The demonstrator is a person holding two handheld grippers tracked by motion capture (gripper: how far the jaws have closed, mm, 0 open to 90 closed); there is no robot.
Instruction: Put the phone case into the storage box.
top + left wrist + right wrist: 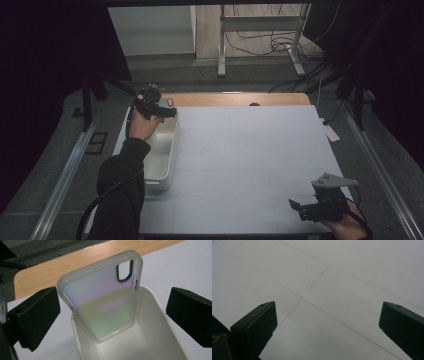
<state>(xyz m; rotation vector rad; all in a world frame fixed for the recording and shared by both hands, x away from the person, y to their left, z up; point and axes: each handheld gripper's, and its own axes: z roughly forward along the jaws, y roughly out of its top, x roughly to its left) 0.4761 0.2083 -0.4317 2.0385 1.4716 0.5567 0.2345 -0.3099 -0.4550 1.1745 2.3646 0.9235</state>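
Table (240,150) — a white surface crossed by faint seams, with a strip of bare wood seen along the far edge. It is seen from above in the high view and up close in the right gripper view.

Bin (162,150) — a long white tub set lengthwise on the table near the left edge. Its inside is seen in the left gripper view (150,340).

Left gripper (165,111) — held in a hand (142,125) over the far end of the bin, a dark sleeve trailing back toward the near edge. In the left gripper view its jaws are spread wide to either side of the case, with clear gaps between them and it.

Right gripper (300,207) — held low at the near right corner of the table, well apart from the bin, a grey plate on top. In its own view the jaws are spread wide over bare table, with nothing between them.

Case (102,302) — a frosted phone case with an iridescent back and a dark-rimmed camera cutout. It stands tilted in the bin, its lower end down inside and its upper end seemingly leaned on the far rim, though the contact is hidden. In the high view it is too small to be made out.
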